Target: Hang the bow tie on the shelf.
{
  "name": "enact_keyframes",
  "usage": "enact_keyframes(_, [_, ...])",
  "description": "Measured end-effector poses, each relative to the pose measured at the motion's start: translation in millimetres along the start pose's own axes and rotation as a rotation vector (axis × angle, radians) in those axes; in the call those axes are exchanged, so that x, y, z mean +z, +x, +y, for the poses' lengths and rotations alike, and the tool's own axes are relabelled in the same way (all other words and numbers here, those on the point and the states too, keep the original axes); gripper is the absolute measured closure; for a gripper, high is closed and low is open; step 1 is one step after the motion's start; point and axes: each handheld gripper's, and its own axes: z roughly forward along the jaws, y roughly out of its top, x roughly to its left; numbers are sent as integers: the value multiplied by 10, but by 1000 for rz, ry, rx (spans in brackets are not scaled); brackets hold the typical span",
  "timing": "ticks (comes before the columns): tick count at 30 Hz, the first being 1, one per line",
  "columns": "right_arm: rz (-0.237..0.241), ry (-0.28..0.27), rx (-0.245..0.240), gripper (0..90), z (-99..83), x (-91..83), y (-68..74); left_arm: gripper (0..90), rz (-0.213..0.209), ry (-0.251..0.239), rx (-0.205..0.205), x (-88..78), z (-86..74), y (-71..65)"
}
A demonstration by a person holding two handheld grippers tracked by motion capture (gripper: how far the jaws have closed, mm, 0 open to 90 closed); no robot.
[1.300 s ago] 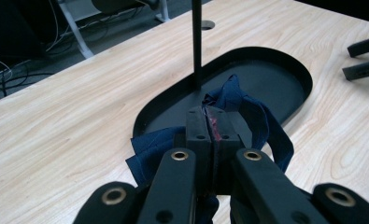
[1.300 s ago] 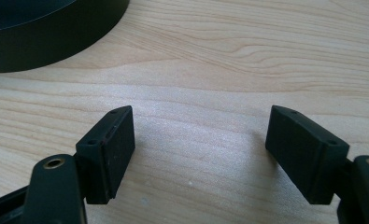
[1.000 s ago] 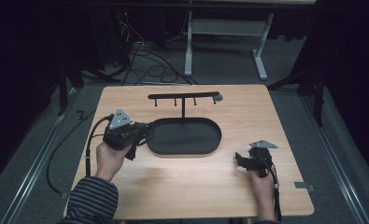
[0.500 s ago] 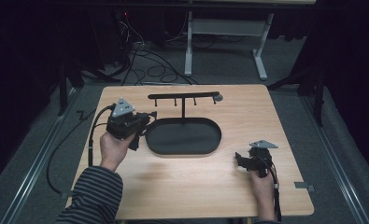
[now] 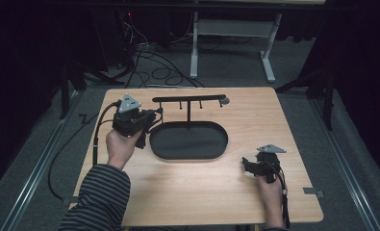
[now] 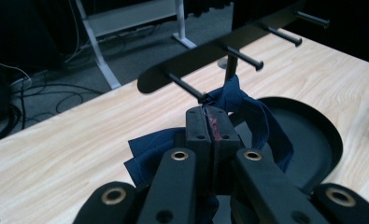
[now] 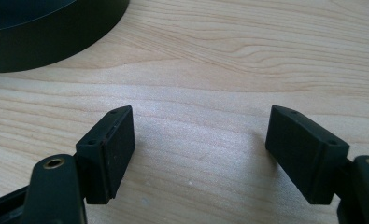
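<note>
My left gripper [image 6: 211, 123] is shut on a dark blue cloth [image 6: 257, 119], which bunches around both jaws. The cloth's top touches the tip of the nearest peg [image 6: 184, 86] of a black rack [image 6: 219, 49]. From above, the left gripper [image 5: 151, 118] is held just off the left end of the rack's bar [image 5: 190, 98], beside the black oval tray [image 5: 187, 142]. At the front right my right gripper [image 5: 247, 166] rests low on the table, jaws open. Between its jaws [image 7: 198, 135] there is only bare wood.
The rack stands on a thin post [image 5: 188, 113] behind the tray, with several pegs along its bar. The tray's wall [image 7: 56, 42] lies a short way ahead of the right gripper. Beyond the wooden table [image 5: 202, 192] are floor cables [image 5: 149, 57] and a white frame [image 5: 231, 29].
My left gripper has carried the blue cloth away from the person, toward the left end of the rack. The right gripper has stayed in place.
</note>
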Motion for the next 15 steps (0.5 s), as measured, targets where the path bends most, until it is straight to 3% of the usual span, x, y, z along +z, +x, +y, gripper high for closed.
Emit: enact_keyframes(15, [0, 0, 1, 251, 0, 0, 0, 887, 43, 16, -6, 172, 83, 30])
